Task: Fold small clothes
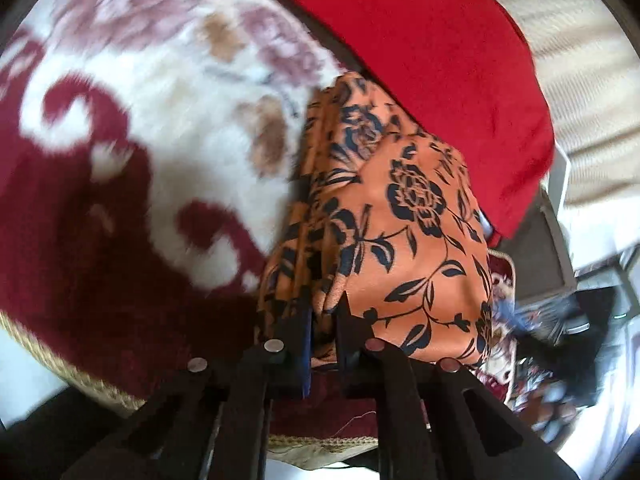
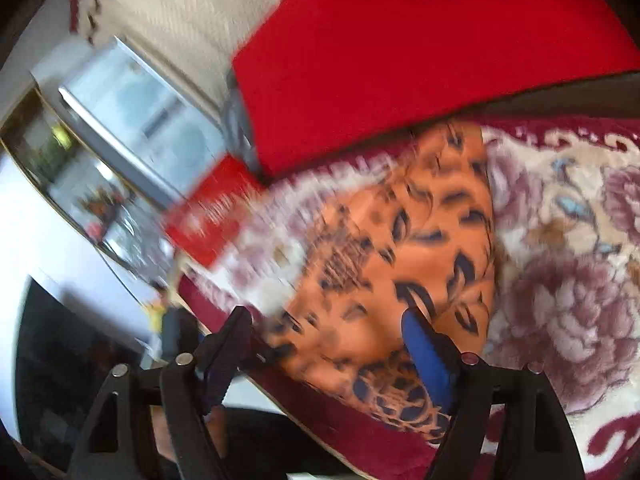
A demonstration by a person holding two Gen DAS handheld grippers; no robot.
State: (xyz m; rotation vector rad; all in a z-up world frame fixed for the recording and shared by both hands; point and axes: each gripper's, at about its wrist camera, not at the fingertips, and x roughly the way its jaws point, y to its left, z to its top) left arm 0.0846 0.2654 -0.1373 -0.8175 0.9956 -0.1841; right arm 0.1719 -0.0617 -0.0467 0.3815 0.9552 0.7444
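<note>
The left gripper (image 1: pixel 322 320) has its fingers clamped on a bunched edge of the orange floral cloth (image 1: pixel 404 220), which runs away ahead over the plush blanket (image 1: pixel 140 152). The right gripper (image 2: pixel 332 332) has its fingers apart above the same cloth, not gripping. A red cushion (image 2: pixel 420 52) lies just behind.

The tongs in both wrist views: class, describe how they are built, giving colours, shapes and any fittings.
Left tongs: black angular fingers, a blue pad edge on the inner face, round silver and reddish studs on black cut-out linkage bars. Right tongs: the same black frame and studs, with a bright blue pad on one finger. No cables or sleeves show.
</note>
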